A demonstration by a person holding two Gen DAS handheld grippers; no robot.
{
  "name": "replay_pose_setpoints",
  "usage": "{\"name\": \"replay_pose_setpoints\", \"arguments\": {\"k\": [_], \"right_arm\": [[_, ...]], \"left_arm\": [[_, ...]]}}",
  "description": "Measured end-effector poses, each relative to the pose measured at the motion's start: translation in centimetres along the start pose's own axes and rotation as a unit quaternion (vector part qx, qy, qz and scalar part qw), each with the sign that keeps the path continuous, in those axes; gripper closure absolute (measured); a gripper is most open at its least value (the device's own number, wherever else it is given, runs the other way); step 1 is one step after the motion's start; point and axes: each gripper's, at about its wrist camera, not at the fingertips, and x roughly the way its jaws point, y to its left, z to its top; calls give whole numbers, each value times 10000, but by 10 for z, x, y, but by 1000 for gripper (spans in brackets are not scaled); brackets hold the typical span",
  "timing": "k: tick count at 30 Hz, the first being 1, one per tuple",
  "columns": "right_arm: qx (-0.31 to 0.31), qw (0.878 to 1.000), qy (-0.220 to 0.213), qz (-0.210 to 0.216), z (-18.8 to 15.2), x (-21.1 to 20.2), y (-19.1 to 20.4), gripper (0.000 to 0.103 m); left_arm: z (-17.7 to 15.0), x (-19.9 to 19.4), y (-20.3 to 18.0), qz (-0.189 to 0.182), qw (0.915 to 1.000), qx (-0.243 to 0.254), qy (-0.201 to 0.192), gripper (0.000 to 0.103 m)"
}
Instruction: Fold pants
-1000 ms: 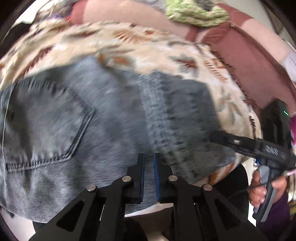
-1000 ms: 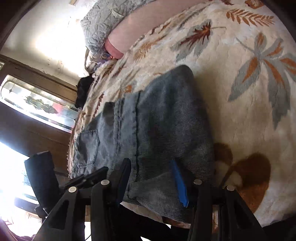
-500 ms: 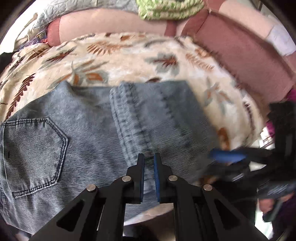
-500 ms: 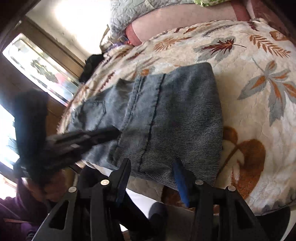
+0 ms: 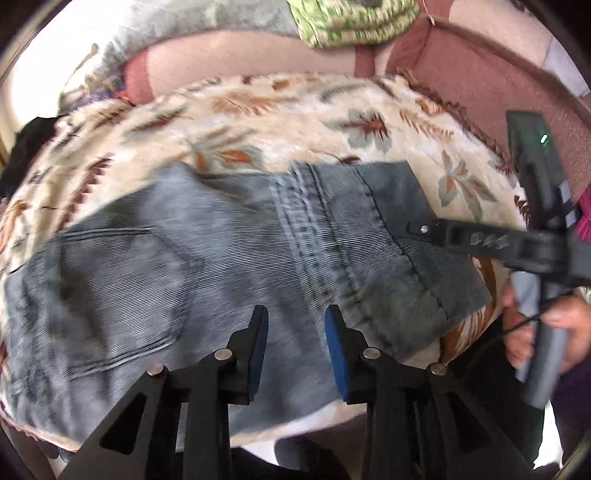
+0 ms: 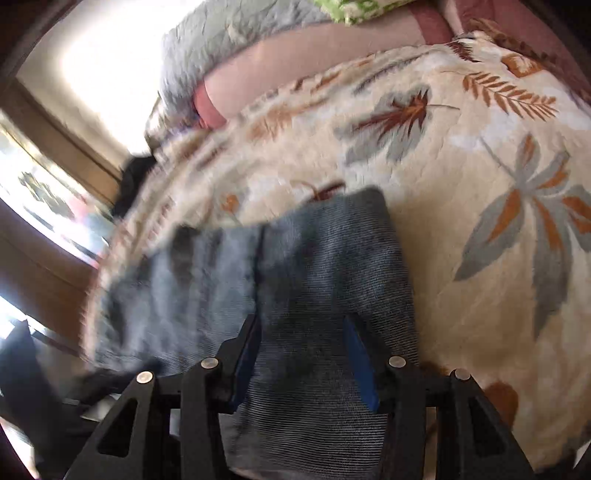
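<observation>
Folded blue denim pants [image 5: 207, 266] lie on a leaf-patterned blanket [image 5: 258, 110], back pocket at the left, hem end folded over at the right. My left gripper [image 5: 295, 325] is open just above the pants' near edge, holding nothing. My right gripper [image 6: 303, 332] is open over the right, folded end of the pants [image 6: 325, 280]. In the left wrist view the right gripper [image 5: 417, 229] reaches in from the right, its tip over the folded hem.
A pink bolster [image 5: 240, 55], a grey quilt [image 6: 221, 40] and a green knitted cloth [image 5: 351, 18] lie at the back of the bed. A maroon cover [image 5: 480, 74] runs along the right side. A window and wooden frame [image 6: 44, 184] stand left.
My left gripper was shut and has opened. The right gripper has moved over the folded hem end. Both views have shifted and blurred with motion.
</observation>
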Motion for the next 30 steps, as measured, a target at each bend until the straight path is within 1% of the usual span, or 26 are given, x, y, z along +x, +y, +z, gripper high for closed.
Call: {"name": "replay_pose_setpoints", "arguments": {"k": [1,2,3,4,5,6,8,9,11,13,14,15,18,20,22,23,26,28,30], "right_arm": [[-266,9995,-106,-166,-2,-2,9,50],[-470,9984,-52,-293,-2,-3,17,50],[-546,9981,-8,-298,-2,-5,21,50],[-572,9981,0,-217,-3,-9,23,50],[-602,9981,-44,-88,-3,-15,26,50],[-651,9978,-105,2,-3,-21,30,50],[-734,9970,-154,196,-5,-26,42,49],[-750,9965,-157,324,-6,-29,49,46],[-809,9949,-123,582,-8,-30,66,45],[-924,9930,-66,730,-11,-29,85,45],[-989,9920,-80,784,-14,-28,93,45],[-1041,9911,-76,823,-16,-27,100,45],[-1199,9893,38,834,-24,-24,114,45],[-1245,9890,82,799,-28,-24,117,45],[-1211,9895,110,782,-29,-24,116,45],[-1188,9899,108,766,-29,-24,115,45],[-1183,9904,83,703,-27,-26,113,45],[-1203,9904,54,678,-27,-28,113,45],[-1209,9904,22,669,-27,-30,113,45]], "left_arm": [[-6,-11,9,27,9999,-77,-105,70],[-14,-23,20,79,9996,-172,-218,69],[-22,-35,33,164,9989,-275,-332,62],[-31,-46,46,290,9980,-374,-426,57],[-41,-57,60,488,9963,-496,-508,45],[-51,-70,75,738,9934,-643,-606,38],[-69,-91,106,1166,9862,-910,-739,37],[-78,-99,121,1318,9830,-1043,-738,33],[-94,-111,151,1550,9760,-1347,-725,25],[-109,-118,178,1728,9679,-1696,-671,25],[-116,-120,190,1686,9649,-1901,-661,25],[-123,-122,200,1548,9622,-2129,-695,25],[-142,-120,221,984,9558,-2685,-686,25],[-150,-113,227,693,9493,-2995,-658,25],[-153,-106,225,381,9420,-3262,-694,25],[-153,-102,225,233,9396,-3338,-717,25],[-147,-90,225,64,9324,-3532,-766,25],[-145,-79,229,-147,9259,-3702,-734,25],[-144,-69,235,-343,9142,-3967,-753,25]]}}
